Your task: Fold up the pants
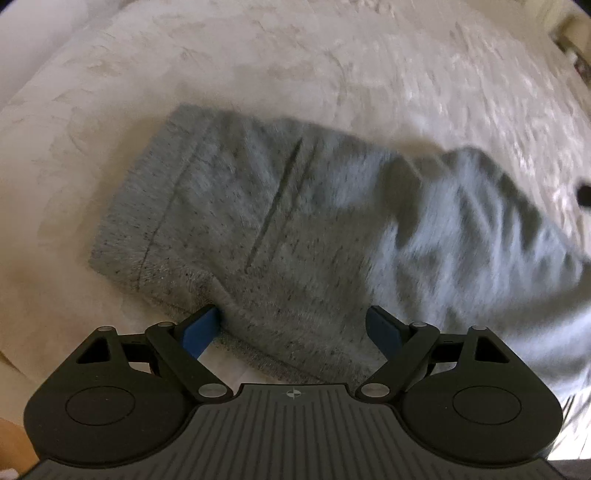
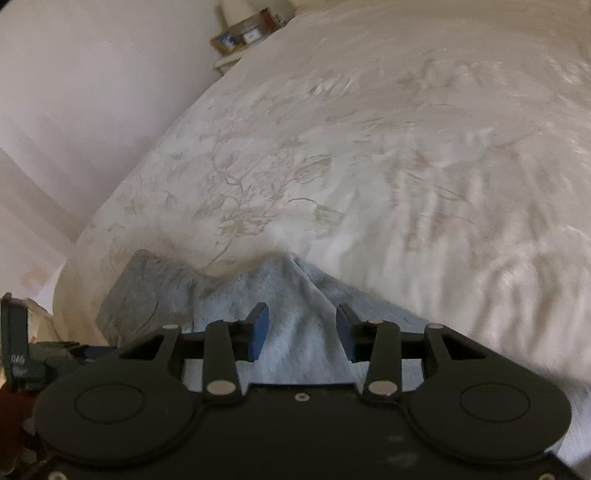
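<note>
Grey knit pants [image 1: 277, 221] lie on a white bed cover [image 1: 295, 74], with a ribbed band at the left end and a dark pocket slit across the middle. Their right part is bunched and blurred. My left gripper [image 1: 293, 326] hangs over the near edge of the pants, open wide, its blue pads clear of the cloth. In the right wrist view a raised ridge of the pants [image 2: 295, 291] runs up between the jaws of my right gripper [image 2: 301, 326]. That gripper is open, with gaps between its pads and the cloth.
The flower-patterned bed cover [image 2: 406, 147] fills most of both views. The bed's edge and a pale wall [image 2: 74, 110] lie to the left. A small nightstand [image 2: 243, 33] with clutter stands at the far corner. A dark device [image 2: 14, 343] shows at the lower left.
</note>
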### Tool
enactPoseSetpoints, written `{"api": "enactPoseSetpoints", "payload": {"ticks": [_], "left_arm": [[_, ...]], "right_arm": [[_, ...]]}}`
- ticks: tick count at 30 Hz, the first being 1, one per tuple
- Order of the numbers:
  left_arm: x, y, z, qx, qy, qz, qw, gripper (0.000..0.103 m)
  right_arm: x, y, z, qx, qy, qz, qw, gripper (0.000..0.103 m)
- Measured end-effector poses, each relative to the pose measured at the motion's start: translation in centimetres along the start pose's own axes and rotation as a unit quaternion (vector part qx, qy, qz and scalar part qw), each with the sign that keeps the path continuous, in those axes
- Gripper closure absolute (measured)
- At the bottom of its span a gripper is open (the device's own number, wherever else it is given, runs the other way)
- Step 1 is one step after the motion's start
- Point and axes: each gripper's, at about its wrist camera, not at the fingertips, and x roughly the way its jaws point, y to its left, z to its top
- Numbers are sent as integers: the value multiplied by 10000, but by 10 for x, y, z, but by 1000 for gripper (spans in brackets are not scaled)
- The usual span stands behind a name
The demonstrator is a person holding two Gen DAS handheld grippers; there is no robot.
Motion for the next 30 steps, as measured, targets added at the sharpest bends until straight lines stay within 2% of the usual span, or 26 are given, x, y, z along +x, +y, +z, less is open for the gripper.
{"api": "enactPoseSetpoints", "payload": {"ticks": [3,8,11,12,13,14,15,16,18,19,22,26,30], "left_arm": [[2,1,-2,153,45,-44,9999,17],[-3,10,4,76,6,-253,9997,17],[-9,15,11,125,-88,-304,9994,17],[-11,16,15,134,-129,-321,9993,17],[-12,18,19,132,-172,-345,9992,17],[-13,20,24,125,-211,-375,9990,17],[-12,22,29,119,-242,-403,9988,17],[-12,23,34,119,-269,-422,9987,17],[-10,26,45,137,-332,-437,9984,17],[-10,27,50,153,-374,-440,9982,17],[-7,31,63,182,-479,-427,9978,17],[7,40,74,213,-458,-233,9985,17],[27,54,75,225,-331,138,9991,17]], "right_arm": [[37,11,16,-252,227,-33,9994,54],[89,22,36,-581,706,-63,9958,52],[112,22,41,-678,985,28,9928,53],[115,22,41,-674,1045,106,9922,56],[118,22,41,-650,1132,227,9912,70],[120,23,41,-630,1180,335,9904,93],[122,24,41,-628,1216,406,9898,99],[121,26,40,-667,1249,462,9888,99],[115,34,40,-803,1160,592,9882,100],[110,38,45,-831,967,565,9902,100],[111,29,65,-482,455,217,9976,100],[139,12,72,-124,542,-192,9983,100],[155,8,65,27,637,-335,9974,100]]}}
